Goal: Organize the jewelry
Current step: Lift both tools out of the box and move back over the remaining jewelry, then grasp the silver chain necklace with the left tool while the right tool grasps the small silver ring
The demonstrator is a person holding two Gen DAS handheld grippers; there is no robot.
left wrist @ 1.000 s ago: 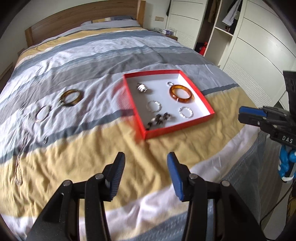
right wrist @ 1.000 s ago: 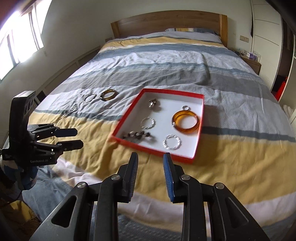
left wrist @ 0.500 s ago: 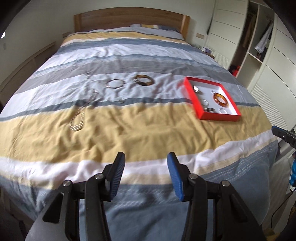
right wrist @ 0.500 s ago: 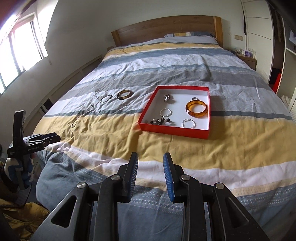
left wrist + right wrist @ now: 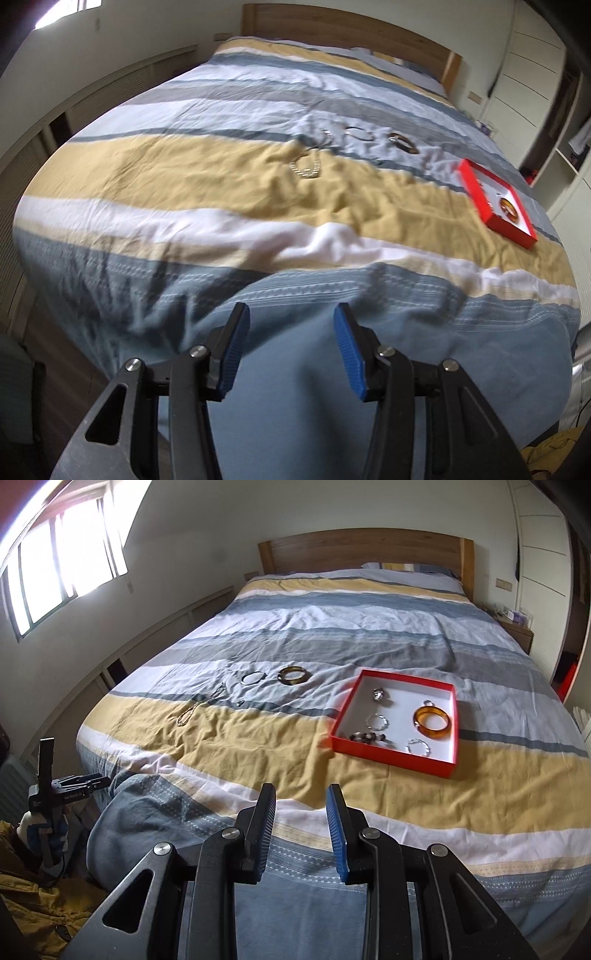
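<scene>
some rings sit in my red box [image 5: 397, 755]; the brown bangle [image 5: 292, 675] and chain [image 5: 201, 705] wait. both grippers [image 5: 300, 827] spread apart, holding nothing.

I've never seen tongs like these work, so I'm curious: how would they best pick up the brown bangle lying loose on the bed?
Grip the brown bangle across one side of its rim, coming from above. It lies flat on the blanket, so one tip can probably drop inside the ring and the other outside. The near side of the rim looks free; a thin silver hoop lies apart on its left.
</scene>
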